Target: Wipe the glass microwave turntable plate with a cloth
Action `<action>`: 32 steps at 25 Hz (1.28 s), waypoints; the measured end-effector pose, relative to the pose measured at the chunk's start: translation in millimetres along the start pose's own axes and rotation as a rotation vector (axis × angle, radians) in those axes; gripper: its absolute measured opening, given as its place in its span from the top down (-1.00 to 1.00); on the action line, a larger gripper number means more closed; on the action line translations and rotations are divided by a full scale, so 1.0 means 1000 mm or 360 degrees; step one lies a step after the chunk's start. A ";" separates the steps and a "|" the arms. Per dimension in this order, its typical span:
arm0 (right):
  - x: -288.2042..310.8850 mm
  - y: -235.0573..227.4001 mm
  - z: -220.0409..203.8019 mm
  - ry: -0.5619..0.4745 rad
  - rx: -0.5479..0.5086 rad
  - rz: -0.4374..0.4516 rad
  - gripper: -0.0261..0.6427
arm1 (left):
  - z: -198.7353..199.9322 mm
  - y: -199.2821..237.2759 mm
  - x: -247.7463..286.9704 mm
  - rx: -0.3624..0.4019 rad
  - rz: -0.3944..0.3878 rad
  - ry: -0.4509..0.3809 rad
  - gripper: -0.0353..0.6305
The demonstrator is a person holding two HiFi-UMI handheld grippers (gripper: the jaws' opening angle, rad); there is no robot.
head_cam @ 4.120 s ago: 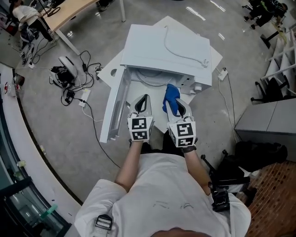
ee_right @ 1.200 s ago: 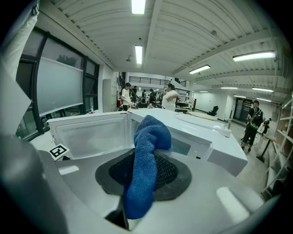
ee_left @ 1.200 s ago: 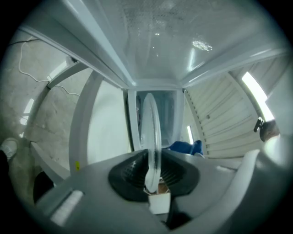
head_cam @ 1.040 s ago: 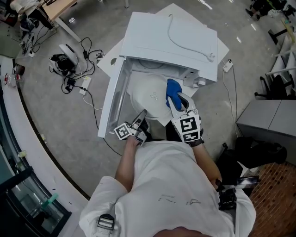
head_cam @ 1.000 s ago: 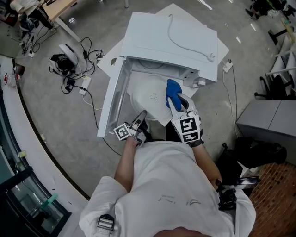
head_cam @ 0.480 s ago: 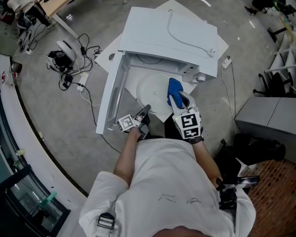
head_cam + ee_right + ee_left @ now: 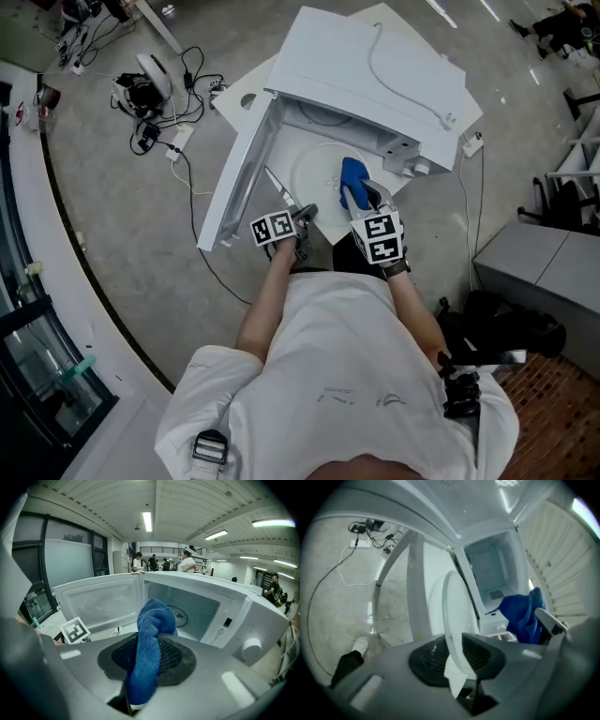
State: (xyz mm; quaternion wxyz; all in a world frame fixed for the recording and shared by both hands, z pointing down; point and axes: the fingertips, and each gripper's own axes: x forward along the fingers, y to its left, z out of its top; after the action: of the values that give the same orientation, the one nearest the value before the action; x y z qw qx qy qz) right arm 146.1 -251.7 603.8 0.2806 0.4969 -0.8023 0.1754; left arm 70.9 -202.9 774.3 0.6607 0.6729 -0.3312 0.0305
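Observation:
The round glass turntable plate (image 7: 323, 178) lies over the mouth of the white microwave (image 7: 375, 75), whose door (image 7: 239, 183) stands open to the left. My left gripper (image 7: 307, 214) holds the plate's near rim. In the left gripper view the plate (image 7: 454, 616) stands edge-on between the pads of that gripper (image 7: 457, 653); its jaws have just been opening slightly, with the rim still between them. My right gripper (image 7: 361, 195) is shut on a blue cloth (image 7: 352, 178) that rests over the plate's right side. The cloth (image 7: 150, 639) hangs out of this gripper (image 7: 145, 656).
The microwave sits on white boards on the grey floor. Cables and a power strip (image 7: 155, 89) lie at the left, and a grey cabinet (image 7: 544, 272) stands at the right. A shoe (image 7: 360, 645) shows below the left gripper. People (image 7: 187, 563) stand far behind.
Both grippers have sunk, with the plate and the cloth. The left gripper has turned, so its marker cube now faces up. Four seconds ago no plate showed outside the microwave.

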 end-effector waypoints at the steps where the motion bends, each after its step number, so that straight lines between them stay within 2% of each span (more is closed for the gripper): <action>1: 0.006 0.002 0.000 0.0008 -0.0016 0.0030 0.64 | 0.000 0.000 0.000 0.0037 0.0047 0.0005 0.64; 4: 0.026 0.009 -0.005 0.0043 -0.0059 0.0130 0.64 | -0.001 0.000 0.000 0.0170 0.0170 0.0055 0.55; 8: 0.049 0.016 -0.013 0.0116 -0.0099 0.0244 0.64 | -0.006 -0.002 -0.005 0.0237 0.0259 0.0104 0.44; 12: 0.068 0.020 -0.017 0.0163 -0.0140 0.0309 0.64 | -0.010 -0.011 -0.007 0.0290 0.0232 0.0180 0.21; 15: 0.077 0.024 -0.027 0.0224 -0.0161 0.0342 0.64 | -0.013 -0.017 -0.006 0.0297 0.0196 0.0240 0.02; 17: 0.084 0.022 -0.037 0.0262 -0.0193 0.0350 0.64 | -0.016 -0.022 -0.004 0.0305 0.0197 0.0297 -0.19; 19: 0.090 0.022 -0.040 0.0283 -0.0197 0.0360 0.64 | -0.021 -0.023 -0.004 0.0325 0.0243 0.0380 -0.35; 21: 0.094 0.022 -0.037 0.0288 -0.0173 0.0372 0.64 | -0.027 -0.016 -0.006 0.0396 0.0336 0.0485 -0.57; 23: 0.100 0.021 -0.038 0.0303 -0.0151 0.0384 0.64 | -0.029 -0.009 -0.008 0.0454 0.0368 0.0520 -0.56; 24: 0.103 0.021 -0.040 0.0313 -0.0148 0.0390 0.64 | -0.027 -0.008 -0.008 0.0443 0.0351 0.0499 -0.56; 27: 0.110 0.027 -0.045 0.0332 -0.0175 0.0433 0.64 | -0.015 -0.006 -0.013 0.0347 0.0282 0.0348 -0.48; 29: 0.115 0.040 -0.045 0.0337 -0.0196 0.0518 0.64 | -0.006 -0.001 -0.017 0.0297 0.0266 0.0224 -0.25; 32: 0.134 0.068 -0.051 0.0369 -0.0252 0.0714 0.64 | 0.003 0.012 -0.022 0.0182 0.0289 0.0044 0.34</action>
State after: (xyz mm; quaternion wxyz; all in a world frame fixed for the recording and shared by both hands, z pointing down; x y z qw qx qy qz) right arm 52.4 -286.5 727.3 0.3626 0.2597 -0.8661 0.2257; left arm 46.6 -195.5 773.8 0.6203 0.6762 -0.3794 0.1184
